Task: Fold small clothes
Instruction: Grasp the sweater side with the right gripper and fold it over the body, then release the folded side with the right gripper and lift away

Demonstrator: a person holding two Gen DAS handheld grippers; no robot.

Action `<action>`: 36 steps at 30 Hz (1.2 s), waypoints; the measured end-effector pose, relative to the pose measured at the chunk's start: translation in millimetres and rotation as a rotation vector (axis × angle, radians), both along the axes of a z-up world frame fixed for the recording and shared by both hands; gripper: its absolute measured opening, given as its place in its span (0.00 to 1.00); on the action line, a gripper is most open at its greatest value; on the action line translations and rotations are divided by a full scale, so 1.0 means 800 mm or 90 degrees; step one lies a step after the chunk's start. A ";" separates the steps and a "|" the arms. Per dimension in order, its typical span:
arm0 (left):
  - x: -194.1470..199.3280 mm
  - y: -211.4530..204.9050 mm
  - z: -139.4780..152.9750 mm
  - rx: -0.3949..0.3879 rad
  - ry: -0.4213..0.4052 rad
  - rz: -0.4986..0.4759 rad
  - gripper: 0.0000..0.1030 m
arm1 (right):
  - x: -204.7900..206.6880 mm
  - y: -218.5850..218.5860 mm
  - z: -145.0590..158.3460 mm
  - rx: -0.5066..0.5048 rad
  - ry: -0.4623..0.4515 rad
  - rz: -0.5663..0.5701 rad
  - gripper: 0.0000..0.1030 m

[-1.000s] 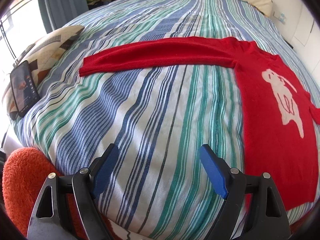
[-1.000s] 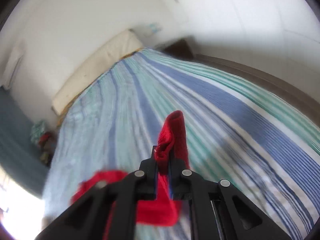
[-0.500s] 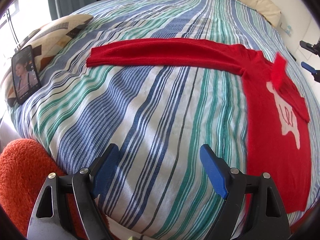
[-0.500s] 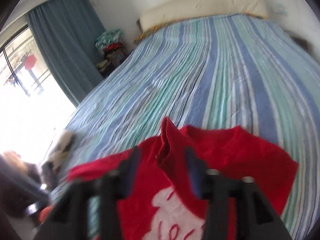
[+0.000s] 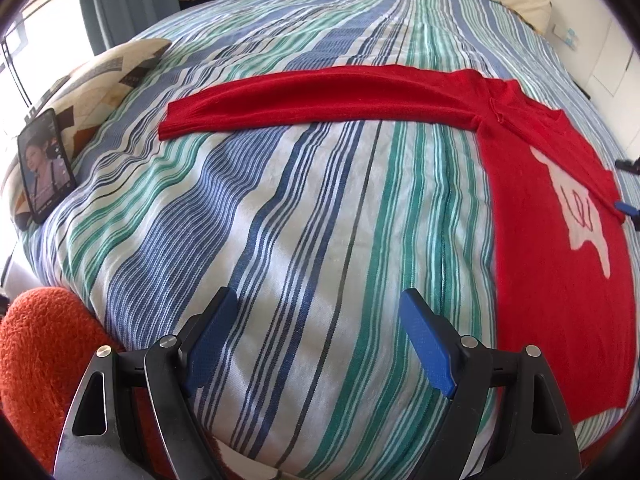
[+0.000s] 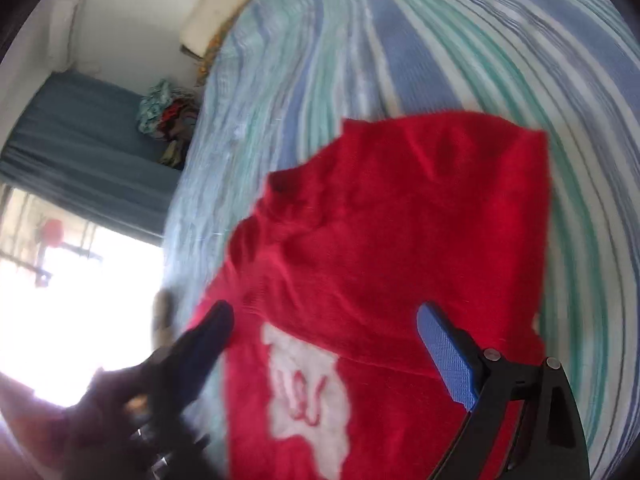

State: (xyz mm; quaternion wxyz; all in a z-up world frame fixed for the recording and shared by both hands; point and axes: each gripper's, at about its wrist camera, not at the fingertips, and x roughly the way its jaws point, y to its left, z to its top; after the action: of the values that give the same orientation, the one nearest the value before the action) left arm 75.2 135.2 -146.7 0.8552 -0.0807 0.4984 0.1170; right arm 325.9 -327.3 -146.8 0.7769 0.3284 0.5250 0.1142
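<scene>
A small red sweater (image 5: 552,216) with a white animal print lies flat on the striped bed. Its left sleeve (image 5: 320,96) stretches out to the left. Its right sleeve is folded across the chest, seen in the right wrist view (image 6: 400,220). My left gripper (image 5: 320,340) is open and empty above the striped cover, left of the sweater's body. My right gripper (image 6: 324,332) is open and empty just above the folded sleeve and the print; its tips also show at the right edge of the left wrist view (image 5: 628,188).
The bed has a blue, green and white striped cover (image 5: 280,208). A patterned pillow (image 5: 100,76) with a phone (image 5: 46,168) leaning on it lies at the left. An orange fuzzy cushion (image 5: 44,352) sits at the bed's near left corner. Curtains and a window are at the left.
My right gripper carried the right sleeve over the sweater's chest, opened and let it go; the sleeve now lies folded on the body. My left gripper stayed open and drifted slightly.
</scene>
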 end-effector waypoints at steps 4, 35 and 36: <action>-0.001 0.001 0.000 0.003 0.001 -0.001 0.82 | -0.020 -0.045 -0.033 -0.149 0.057 -0.080 0.62; 0.009 -0.007 -0.022 0.027 0.041 -0.007 0.99 | -0.300 -0.064 0.102 -0.351 -0.105 -0.070 0.81; 0.010 -0.008 -0.024 0.029 0.044 -0.006 0.99 | -0.315 -0.059 0.105 -0.356 -0.111 -0.069 0.82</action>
State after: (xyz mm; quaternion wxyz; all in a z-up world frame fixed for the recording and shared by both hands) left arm 83.4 129.1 -166.1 0.8396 -0.0548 0.5251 0.1274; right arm 74.1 -374.7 -62.8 0.8841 0.1186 0.4493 -0.0489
